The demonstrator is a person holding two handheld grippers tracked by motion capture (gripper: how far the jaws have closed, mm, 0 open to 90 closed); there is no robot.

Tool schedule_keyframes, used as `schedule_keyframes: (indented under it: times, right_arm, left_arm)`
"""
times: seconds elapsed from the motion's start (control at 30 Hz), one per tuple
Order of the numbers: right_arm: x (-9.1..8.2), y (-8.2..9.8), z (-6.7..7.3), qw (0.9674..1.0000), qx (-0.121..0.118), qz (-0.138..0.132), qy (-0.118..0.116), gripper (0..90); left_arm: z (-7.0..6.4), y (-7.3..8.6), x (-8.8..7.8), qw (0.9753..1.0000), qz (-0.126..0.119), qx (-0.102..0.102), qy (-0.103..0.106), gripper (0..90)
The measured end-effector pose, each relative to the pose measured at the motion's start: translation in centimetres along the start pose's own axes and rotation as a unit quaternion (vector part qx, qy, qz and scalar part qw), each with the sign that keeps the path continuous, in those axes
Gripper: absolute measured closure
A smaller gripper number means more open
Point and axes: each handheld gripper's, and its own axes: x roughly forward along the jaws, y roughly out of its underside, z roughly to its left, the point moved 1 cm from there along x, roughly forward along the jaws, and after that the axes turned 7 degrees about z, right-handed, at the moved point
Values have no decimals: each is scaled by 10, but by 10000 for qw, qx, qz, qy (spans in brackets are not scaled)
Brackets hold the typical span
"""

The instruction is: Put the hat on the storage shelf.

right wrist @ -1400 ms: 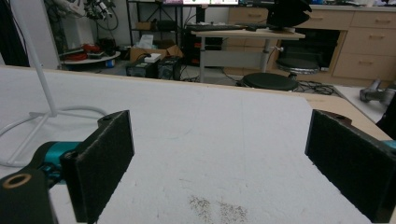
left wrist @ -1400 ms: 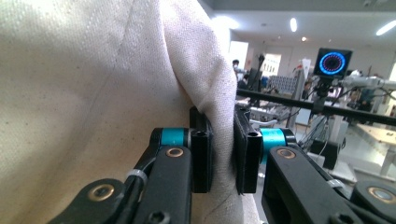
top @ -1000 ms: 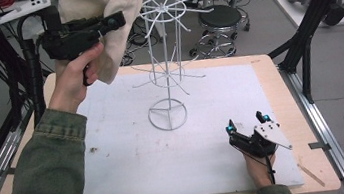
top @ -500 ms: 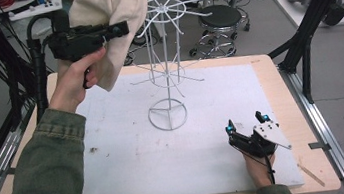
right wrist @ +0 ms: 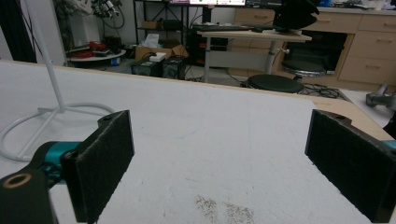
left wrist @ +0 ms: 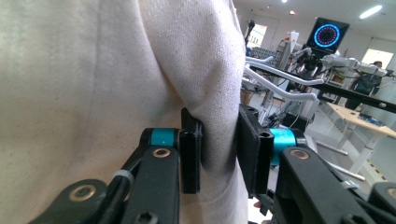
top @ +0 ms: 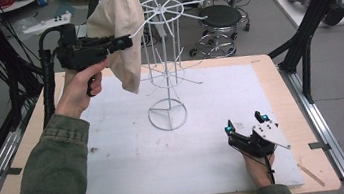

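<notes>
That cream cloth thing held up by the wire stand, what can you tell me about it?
The cream cap looks like soft, plain canvas, slightly speckled up close. It hangs in the air beside the top of the white wire rack, above the table's far left part. The left tool is shut on a fold of its fabric, pads pinching from both sides. Whether it touches the rack's prongs is unclear.

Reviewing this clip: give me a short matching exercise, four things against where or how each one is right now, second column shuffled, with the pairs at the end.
Things:
1. cream cap
2. left gripper
3. right gripper
4. white wire rack

States:
A. open, low over the white mat, nothing between its pads
B. stands upright on its ring base
C. held up in the air beside the rack's top arms
D. shut on a fold of fabric

Pairs: 1-C, 2-D, 3-A, 4-B
</notes>
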Motion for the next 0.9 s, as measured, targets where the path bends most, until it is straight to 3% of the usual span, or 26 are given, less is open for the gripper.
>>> schedule_keyframes:
  times: [0.07, 0.13, 0.3, 0.4, 0.63, 0.77, 0.9]
  right_arm:
    - [0, 0, 0, 10000, 1, -4, -8, 69]
    - [-1, 0, 0, 10000, 16, -16, -7, 69]
    - [-1, 0, 0, 10000, -9, 6, -18, 69]
    - [0, 0, 0, 10000, -27, -4, -15, 69]
    - [0, 0, 0, 10000, -53, 5, -8, 69]
    - [0, 0, 1, 10000, -91, 4, 11, 69]
    - [-1, 0, 2, 9999, -155, -7, 16, 69]
  left_arm:
    - [0, 3, 1, 10000, -8, 0, 1, 674]
    - [1, 7, 2, 10000, -13, -59, -36, 577]
    - [3, 13, 0, 9998, -184, -115, -10, 496]
    - [2, 13, -4, 9995, -296, -44, -114, 453]
    - [-2, 16, -15, 9988, -395, 172, -229, 398]
    - [-4, 24, -24, 9987, -415, 180, -253, 381]
    - [-7, 34, -37, 9980, -413, 237, -423, 357]
